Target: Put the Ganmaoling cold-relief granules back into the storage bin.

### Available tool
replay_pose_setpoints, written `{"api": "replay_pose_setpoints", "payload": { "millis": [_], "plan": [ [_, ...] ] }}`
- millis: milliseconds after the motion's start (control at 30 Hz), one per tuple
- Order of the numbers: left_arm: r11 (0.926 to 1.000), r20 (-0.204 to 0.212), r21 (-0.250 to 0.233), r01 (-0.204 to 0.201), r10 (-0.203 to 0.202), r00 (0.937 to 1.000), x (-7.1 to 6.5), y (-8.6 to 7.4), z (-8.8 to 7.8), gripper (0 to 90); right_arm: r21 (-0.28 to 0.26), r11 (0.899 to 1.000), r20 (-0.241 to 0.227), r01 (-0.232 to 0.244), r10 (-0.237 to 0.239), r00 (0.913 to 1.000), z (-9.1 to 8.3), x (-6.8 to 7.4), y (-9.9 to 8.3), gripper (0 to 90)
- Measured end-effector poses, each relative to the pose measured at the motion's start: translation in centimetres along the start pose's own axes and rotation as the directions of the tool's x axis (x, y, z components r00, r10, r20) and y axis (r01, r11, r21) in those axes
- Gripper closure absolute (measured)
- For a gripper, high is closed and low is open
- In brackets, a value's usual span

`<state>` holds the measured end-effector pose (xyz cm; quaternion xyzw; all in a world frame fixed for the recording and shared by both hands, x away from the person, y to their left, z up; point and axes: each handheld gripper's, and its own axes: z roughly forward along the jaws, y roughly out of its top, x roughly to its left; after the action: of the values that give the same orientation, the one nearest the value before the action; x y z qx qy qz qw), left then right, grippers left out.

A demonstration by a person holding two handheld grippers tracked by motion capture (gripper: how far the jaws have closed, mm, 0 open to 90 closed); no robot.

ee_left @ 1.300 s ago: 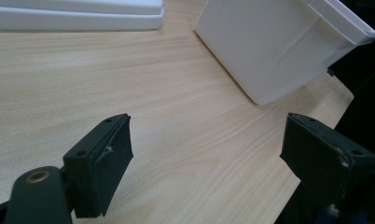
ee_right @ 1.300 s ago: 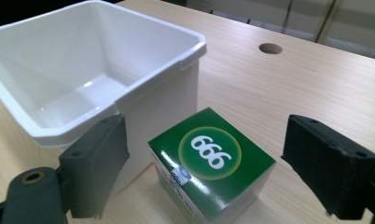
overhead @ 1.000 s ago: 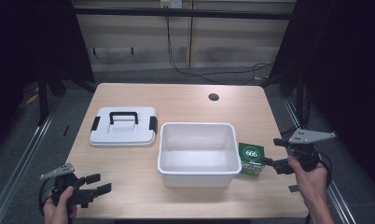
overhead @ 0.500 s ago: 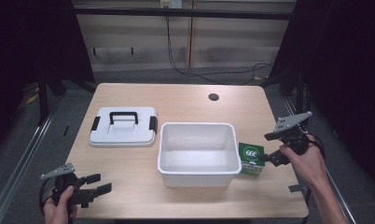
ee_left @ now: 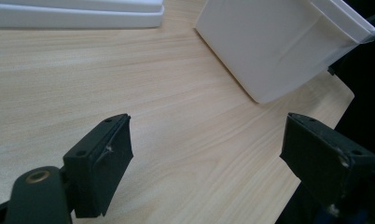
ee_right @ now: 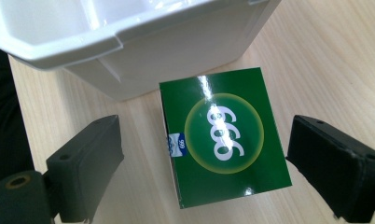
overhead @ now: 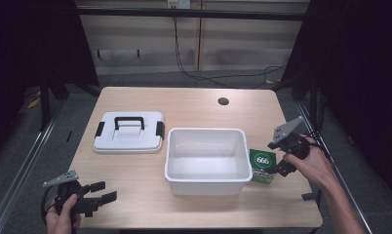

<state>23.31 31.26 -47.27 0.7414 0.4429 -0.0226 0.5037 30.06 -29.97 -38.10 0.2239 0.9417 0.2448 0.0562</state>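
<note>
— Right gripper [overhead: 281, 157] is hovering with its jaws spread wide, nothing between them. Are you seeing the same?

— Yes. In the right gripper view the green box [ee_right: 223, 137] is lying flat on the table, face up, sitting right between the two black jaws and a little ahead of them. Neither jaw is touching it.

— Where is the box lying relative to the bin?

— It is sitting just beside the white bin [overhead: 206, 160], against the bin's right wall, near the front corner. Its long axis is running roughly away from the gripper, so the jaws are straddling its shorter width. I'm judging that a short push forward and down is all the closing move needs.

— And the other hand?

— The left gripper [overhead: 97, 192] is resting low at the near left corner, well apart from the box, jaws also released and holding nothing. Its own view is looking across bare wood toward the bin. The right hand [overhead: 308, 163] is clearly the nearer one.

— What else is sitting out?

— A white lid [overhead: 129, 132] with a black handle is lying flat to the left of the bin, not on it. The bin is looking empty inside.

— The surface and the room?

— The table [overhead: 194, 105] is pale wood with a small round hole [overhead: 223, 101] near the back edge. Around it the room is dark, with cables trailing along the back wall.
</note>
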Motion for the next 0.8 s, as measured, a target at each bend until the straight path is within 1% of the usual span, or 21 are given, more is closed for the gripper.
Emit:
{"api": "replay_pose_setpoints", "payload": {
  "millis": [33,100,133,200,233,300,333,367,400,433,467,500,567,633,667,733,800],
  "plan": [
    [1.0,0.0,-0.001,0.002,-0.002,1.0,0.0,0.0,0.0,16.1,0.008,1.0,0.003,0.0,0.0,1.0,0.1,-0.1,0.0,9.3],
    [1.0,0.0,-0.001,0.002,-0.002,1.0,0.0,0.0,0.0,16.1,0.022,1.0,-0.002,0.015,-0.015,0.9999,0.4,-0.2,0.2,9.3],
    [1.0,0.0,-0.001,0.002,-0.002,1.0,0.0,0.0,0.0,16.1,0.043,0.999,0.003,0.006,-0.006,1.0,0.5,-0.2,0.3,9.3],
    [1.0,0.001,0.0,0.001,-0.001,1.0,0.0,0.0,0.0,16.1,0.077,0.997,0.011,0.031,-0.032,0.9994,1.0,-0.2,0.5,9.3],
    [1.0,0.0,0.0,-0.001,0.001,1.0,0.0,0.0,0.0,16.1,0.095,0.995,0.012,0.029,-0.03,0.9995,1.1,-0.2,0.7,9.3],
    [1.0,0.001,0.0,-0.002,0.002,1.0,0.0,0.0,0.0,16.1,0.11,0.993,0.014,0.036,-0.038,0.9992,1.4,-0.2,0.8,9.3],
    [1.0,0.001,-0.001,-0.001,0.001,1.0,0.0,0.0,0.0,16.1,0.122,0.992,0.007,0.04,-0.041,0.9991,1.7,-0.3,0.9,9.3],
    [1.0,0.001,-0.001,-0.001,0.001,1.0,0.0,0.0,0.0,16.1,0.139,0.99,0.007,0.032,-0.033,0.9994,1.8,-0.3,0.9,9.3],
    [1.0,0.001,-0.001,-0.002,0.002,1.0,0.0,0.0,0.0,16.1,0.152,0.987,0.004,0.047,-0.048,0.9988,2.0,-0.4,0.9,9.3],
    [1.0,-0.001,-0.003,-0.002,0.002,1.0,0.1,0.0,-0.1,16.1,0.176,0.983,0.008,0.046,-0.049,0.9988,2.2,-0.5,1.0,9.3],
    [1.0,0.001,-0.003,0.0,0.0,1.0,0.1,0.0,-0.1,16.1,0.184,0.981,0.008,0.057,-0.059,0.9982,2.4,-0.6,1.0,9.3],
    [1.0,0.0,-0.002,-0.002,0.002,1.0,0.1,0.0,-0.1,16.1,0.193,0.98,0.002,0.057,-0.058,0.9983,2.5,-0.6,1.0,9.3],
    [1.0,0.0,-0.002,0.0,0.0,1.0,0.1,0.0,-0.1,16.1,0.197,0.978,0.004,0.066,-0.069,0.9976,2.7,-0.6,1.1,9.3],
    [1.0,0.0,-0.001,0.0,0.0,1.0,0.1,0.0,0.0,16.1,0.207,0.975,-0.002,0.08,-0.081,0.9967,3.0,-0.6,1.1,9.3],
    [1.0,0.0,-0.001,0.0,0.0,1.0,0.1,0.0,0.0,16.1,0.22,0.972,-0.003,0.078,-0.079,0.9969,3.1,-0.6,1.2,9.3],
    [1.0,-0.001,-0.003,0.0,0.0,1.0,0.0,0.0,-0.1,16.1,0.239,0.965,0.001,0.11,-0.114,0.9935,3.4,-0.7,1.3,9.3],
    [1.0,-0.001,-0.001,-0.001,0.001,1.0,0.0,0.0,-0.1,16.1,0.264,0.958,0.007,0.108,-0.114,0.9935,3.6,-0.7,1.3,9.3]
  ]
}}
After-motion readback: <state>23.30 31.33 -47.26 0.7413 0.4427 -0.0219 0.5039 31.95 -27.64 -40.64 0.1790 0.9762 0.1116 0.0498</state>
